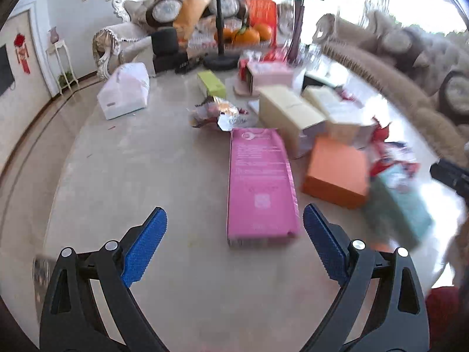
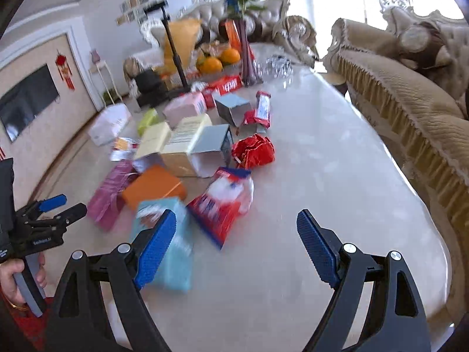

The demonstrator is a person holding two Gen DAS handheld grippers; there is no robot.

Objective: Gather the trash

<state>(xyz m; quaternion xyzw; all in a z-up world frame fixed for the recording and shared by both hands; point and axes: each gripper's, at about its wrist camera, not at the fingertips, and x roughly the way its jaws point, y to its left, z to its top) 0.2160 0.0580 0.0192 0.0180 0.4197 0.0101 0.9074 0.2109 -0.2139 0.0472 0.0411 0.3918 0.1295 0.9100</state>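
Note:
Trash lies scattered on a pale marble table (image 1: 146, 176). In the left wrist view a long pink box (image 1: 261, 182) lies just ahead of my open, empty left gripper (image 1: 234, 220), with an orange box (image 1: 337, 170), cream boxes (image 1: 287, 114) and a crumpled foil wrapper (image 1: 222, 114) beyond. In the right wrist view my right gripper (image 2: 236, 223) is open and empty above the table (image 2: 322, 161). A teal box (image 2: 167, 240) sits by its left finger. A red-white-blue bag (image 2: 225, 202) and a crumpled red wrapper (image 2: 253, 151) lie ahead. The left gripper (image 2: 55, 208) shows at far left.
A vase of roses (image 2: 247, 44), oranges (image 2: 212, 64) and a black stand (image 2: 176, 52) occupy the table's far end. A white bag (image 1: 124, 91) sits at the far left. A beige sofa (image 2: 410, 102) runs along the table's right side.

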